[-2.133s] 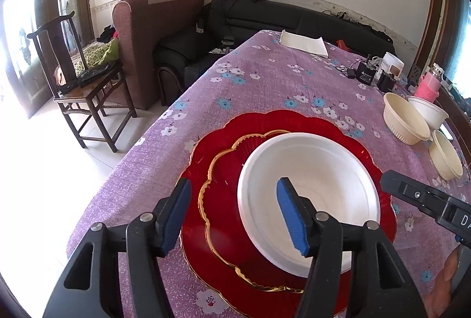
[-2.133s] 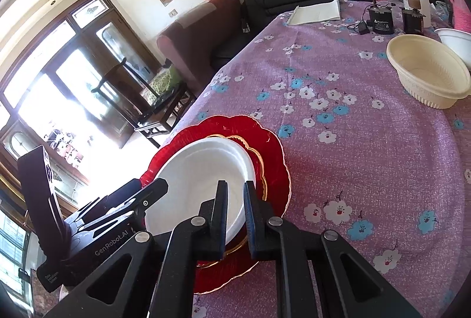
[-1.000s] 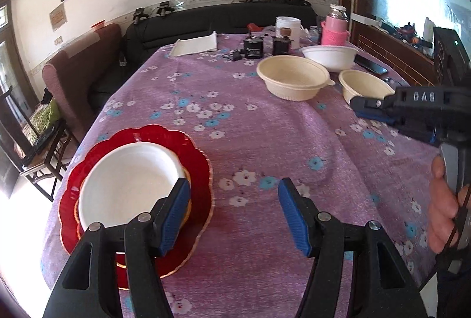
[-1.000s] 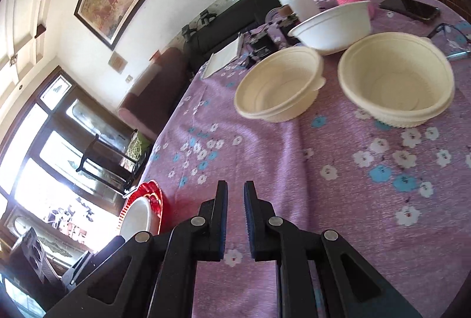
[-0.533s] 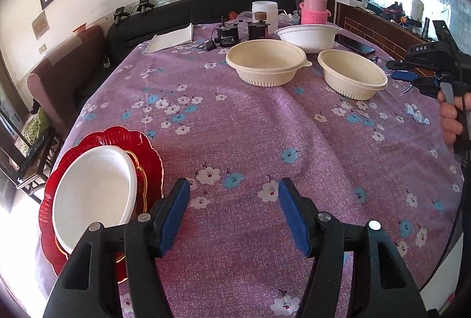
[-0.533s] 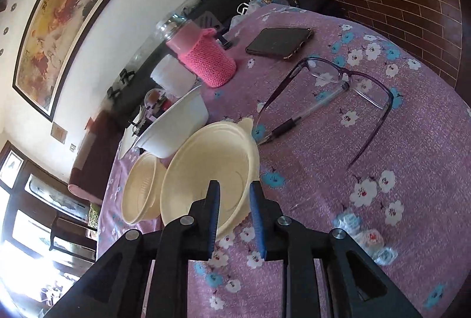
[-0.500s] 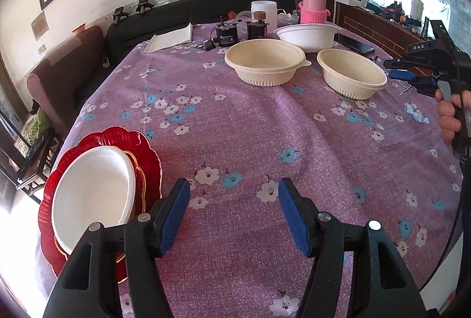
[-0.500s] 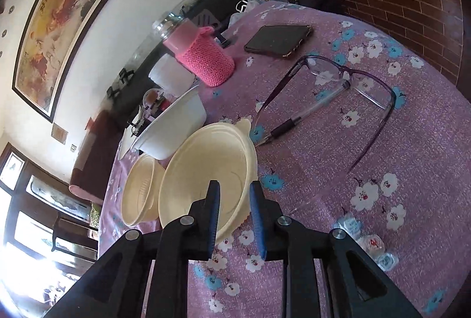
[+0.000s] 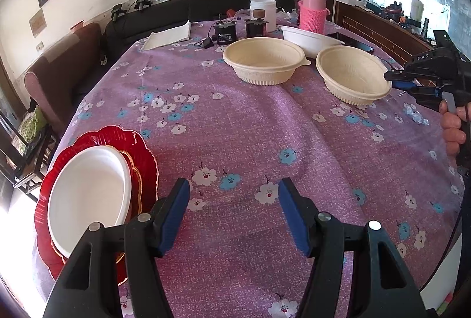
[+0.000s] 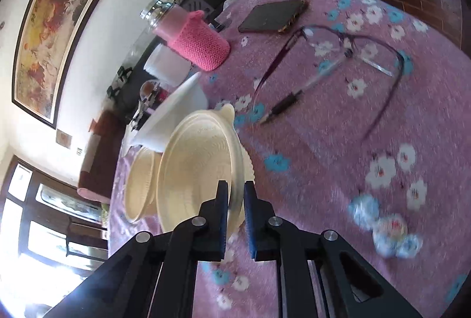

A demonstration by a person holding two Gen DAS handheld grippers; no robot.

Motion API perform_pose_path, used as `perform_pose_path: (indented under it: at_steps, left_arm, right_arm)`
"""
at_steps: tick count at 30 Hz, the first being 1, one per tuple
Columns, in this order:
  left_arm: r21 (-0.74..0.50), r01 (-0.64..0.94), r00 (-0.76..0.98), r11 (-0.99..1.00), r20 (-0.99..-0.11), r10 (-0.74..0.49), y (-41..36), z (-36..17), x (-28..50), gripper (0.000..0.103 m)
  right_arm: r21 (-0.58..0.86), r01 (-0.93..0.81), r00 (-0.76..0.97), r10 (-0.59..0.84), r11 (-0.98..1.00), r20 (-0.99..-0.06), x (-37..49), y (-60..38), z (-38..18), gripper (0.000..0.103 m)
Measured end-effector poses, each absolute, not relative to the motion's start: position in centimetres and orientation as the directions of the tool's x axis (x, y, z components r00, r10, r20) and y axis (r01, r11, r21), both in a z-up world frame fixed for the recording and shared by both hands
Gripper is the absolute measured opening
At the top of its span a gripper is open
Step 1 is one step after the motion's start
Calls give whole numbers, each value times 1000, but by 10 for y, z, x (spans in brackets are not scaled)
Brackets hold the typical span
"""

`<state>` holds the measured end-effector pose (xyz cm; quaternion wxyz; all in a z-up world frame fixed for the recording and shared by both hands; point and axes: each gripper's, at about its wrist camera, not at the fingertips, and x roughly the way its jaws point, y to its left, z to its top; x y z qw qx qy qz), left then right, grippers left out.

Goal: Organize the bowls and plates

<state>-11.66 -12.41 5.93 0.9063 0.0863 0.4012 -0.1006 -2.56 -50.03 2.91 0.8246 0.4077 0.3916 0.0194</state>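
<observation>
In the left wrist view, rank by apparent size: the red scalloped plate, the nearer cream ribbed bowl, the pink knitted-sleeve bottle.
1. Red scalloped plate, though nearest the camera.
2. Nearer cream ribbed bowl.
3. Pink knitted-sleeve bottle, farthest away.

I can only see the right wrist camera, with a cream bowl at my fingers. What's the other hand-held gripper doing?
Observer: The left hand-held gripper is open and holds nothing, above the purple tablecloth.
Child: Are there any plates? I only see my cream bowl and other bowls.
Observer: Yes, a red plate sits near the table's left edge.
Child: Is anything on it?
Observer: A white bowl rests on it, with a smaller gold-rimmed plate in between.
</observation>
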Motion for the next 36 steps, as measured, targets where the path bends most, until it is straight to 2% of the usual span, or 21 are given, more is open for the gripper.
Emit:
perform_pose_path:
  at_steps: [12,17,20,23,25,29,36]
  left_arm:
    - [47,276,641,960,-753,-147,-128,57,-116,62]
    - [27,312,625,950,-759,-184,-137,60,-114,62]
    - [-4,346,604,938,-764,-226,-148,65,-109,62]
    - [-75,399,541,914,-785,-301,-166,69,-100,63]
    - [-133,425,488,895,-799,-351,-178,71,-90,63]
    - [-202,443,426,874,-810,-403,-202,76,-67,63]
    - [-273,434,360,858,-821,-444,-233,76,-13,63]
  right_arm:
    - [817,259,637,545,515,-545,-109,-470,23,11]
    - [741,229,596,511,631,-619,-132,-463,33,14]
    - [705,211,639,451,677,-623,-145,-477,47,15]
    - [632,248,678,335,734,-655,-150,-496,58,28]
    - [601,262,681,297,755,-670,-144,-508,60,42]
    - [608,259,667,316,751,-675,-130,-516,54,42]
    - [689,252,672,390,680,-630,-129,-502,43,42]
